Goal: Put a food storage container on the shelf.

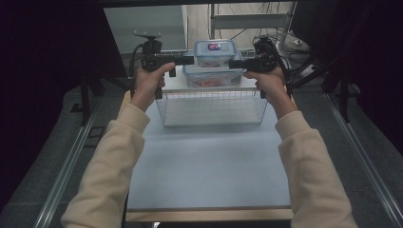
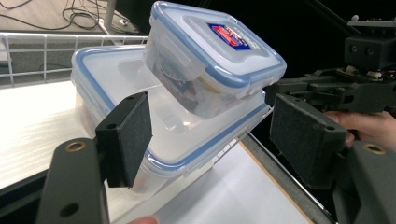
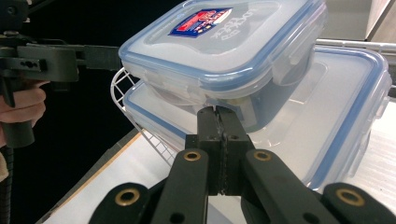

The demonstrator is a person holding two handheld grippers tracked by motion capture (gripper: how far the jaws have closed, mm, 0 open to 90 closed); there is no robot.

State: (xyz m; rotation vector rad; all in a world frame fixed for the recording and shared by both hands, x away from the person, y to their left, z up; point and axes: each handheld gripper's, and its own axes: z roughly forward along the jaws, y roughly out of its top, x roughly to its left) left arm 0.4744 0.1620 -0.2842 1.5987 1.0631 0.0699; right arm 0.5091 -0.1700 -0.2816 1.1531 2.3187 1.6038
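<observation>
Boxes came first: the small box (image 1: 215, 51), clear with a blue-rimmed lid and a red and blue label, sat on the lid of the large box (image 1: 212, 76), and in both gripper views it looked tilted rather than flat on that lid. The large box stood on the white shelf (image 1: 173, 84) at the far end of the table (image 1: 209, 166), just behind the wire basket (image 1: 211, 108). Your left gripper (image 2: 210, 140) was spread wide, its black pads standing either side of the stacked boxes in its own view and pressing on neither; I could not tell whether a pad brushed the large box's corner. Your right gripper (image 3: 218, 135) was clenched, pads squeezed together with nothing between them, its tip just in front of the small box's near wall. From above, you held both grippers level and pointing inward at the small box from opposite sides. The basket rested on the pale blue table top with a wooden front edge. Grey floor with metal rails ran along both sides, dark curtains hung left and right, and cables lay behind the shelf.
</observation>
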